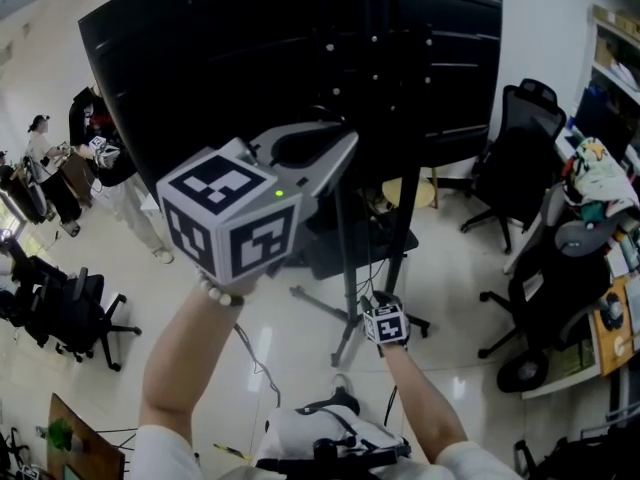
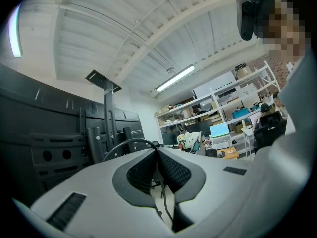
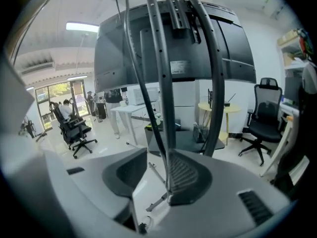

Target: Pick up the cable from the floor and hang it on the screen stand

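Pickup done, cable [image 2: 124, 144] raised beside screen stand [image 1: 345, 268] | left gripper [image 2: 157, 151] clenched on it | right gripper [image 3: 156, 157] jaws apart, cable between, ungripped | hanging not yet done

Grippers 2: left gripper [image 2: 157, 150], right gripper [image 3: 156, 155] | cable [image 3: 142, 90] 1 | screen [image 1: 250, 58] 1 | screen stand [image 1: 342, 268] 1 | office chairs 3: far right chair [image 1: 515, 158], near right chair [image 1: 545, 300], left chair [image 1: 70, 313] | round table [image 1: 420, 193] 1 | persons far left, at least 2: person in white [image 1: 42, 158], person in dark [image 1: 92, 118]
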`<state>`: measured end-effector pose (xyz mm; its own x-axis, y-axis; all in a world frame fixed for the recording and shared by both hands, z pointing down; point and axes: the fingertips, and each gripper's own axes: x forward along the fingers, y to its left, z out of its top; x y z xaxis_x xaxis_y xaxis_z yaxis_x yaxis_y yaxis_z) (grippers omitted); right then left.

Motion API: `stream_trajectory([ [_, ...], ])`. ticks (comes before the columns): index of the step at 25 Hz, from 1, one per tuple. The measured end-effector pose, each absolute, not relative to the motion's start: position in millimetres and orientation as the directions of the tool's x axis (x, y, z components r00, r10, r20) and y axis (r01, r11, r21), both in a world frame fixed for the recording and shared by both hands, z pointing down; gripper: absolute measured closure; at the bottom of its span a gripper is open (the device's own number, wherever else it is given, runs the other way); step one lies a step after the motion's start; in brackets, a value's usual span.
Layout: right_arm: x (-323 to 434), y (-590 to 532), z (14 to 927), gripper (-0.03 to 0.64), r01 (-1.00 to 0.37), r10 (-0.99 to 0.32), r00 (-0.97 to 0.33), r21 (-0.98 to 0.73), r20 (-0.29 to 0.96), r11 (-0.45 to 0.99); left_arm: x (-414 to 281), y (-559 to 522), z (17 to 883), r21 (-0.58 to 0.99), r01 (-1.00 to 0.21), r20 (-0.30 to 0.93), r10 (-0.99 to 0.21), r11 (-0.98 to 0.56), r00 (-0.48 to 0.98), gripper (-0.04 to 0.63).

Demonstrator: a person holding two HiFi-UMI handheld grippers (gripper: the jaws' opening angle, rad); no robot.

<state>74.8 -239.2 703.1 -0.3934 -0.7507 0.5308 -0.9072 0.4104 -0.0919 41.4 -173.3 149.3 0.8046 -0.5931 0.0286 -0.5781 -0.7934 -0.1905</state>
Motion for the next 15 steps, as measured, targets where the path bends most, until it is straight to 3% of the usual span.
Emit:
stream_trajectory([
  [3,80.0,-241.5,706.8,0.575,-0.916,-0.754,-0.359,-0.052,0.551,0.398,37.2,-181.9,147.3,-0.193,-0.593,0.021,-0.608,-0.782,0.794,0.578],
  [10,106.6,-235.7,680.8,0.583,-0.928,-0.797,-0.362,-0.111,0.484,0.355,-11.4,-208.9,170.4,-0.128,-0.663,0.047,-0.673,-0.737,0.739,0.580],
  [15,126.5,-244.2,603.5,0.583,-0.924,-0.859,-0.380,-0.115,0.343,0.364,-48.1,-218.0,231.7,-0.062,-0.735,0.107,-0.736,-0.676,0.668,0.580],
])
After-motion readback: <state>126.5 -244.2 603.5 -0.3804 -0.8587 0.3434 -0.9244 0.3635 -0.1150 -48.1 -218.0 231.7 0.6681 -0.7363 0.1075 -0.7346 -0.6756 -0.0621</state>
